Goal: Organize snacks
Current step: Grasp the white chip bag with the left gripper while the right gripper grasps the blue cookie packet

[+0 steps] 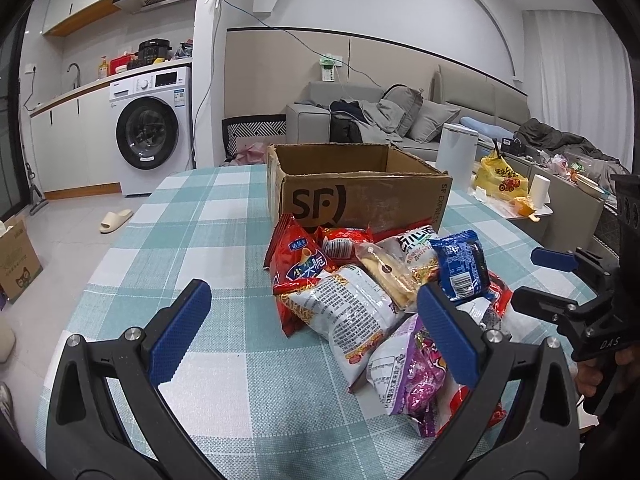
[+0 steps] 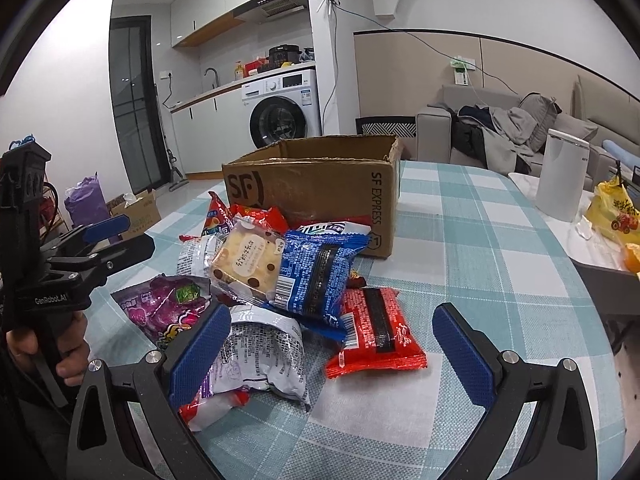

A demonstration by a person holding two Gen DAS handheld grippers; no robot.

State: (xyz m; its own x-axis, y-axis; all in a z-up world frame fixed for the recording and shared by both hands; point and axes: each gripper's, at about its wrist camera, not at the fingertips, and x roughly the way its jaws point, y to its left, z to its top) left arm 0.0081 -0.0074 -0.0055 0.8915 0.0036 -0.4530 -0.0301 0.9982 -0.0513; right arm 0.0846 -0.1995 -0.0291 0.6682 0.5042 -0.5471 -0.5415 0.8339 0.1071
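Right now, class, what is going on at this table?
A person holds a gripper in each hand over a pile of snack packets on a checked tablecloth. The left gripper and the right gripper are both open and hold nothing. The cardboard box behind the pile stands open; no packet shows inside it.

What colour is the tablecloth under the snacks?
Teal and white checks on the tablecloth, clearest in the right wrist view.

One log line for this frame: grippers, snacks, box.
left gripper open, empty | right gripper open, empty | snack pile on table, before box | cardboard box open, contents unseen
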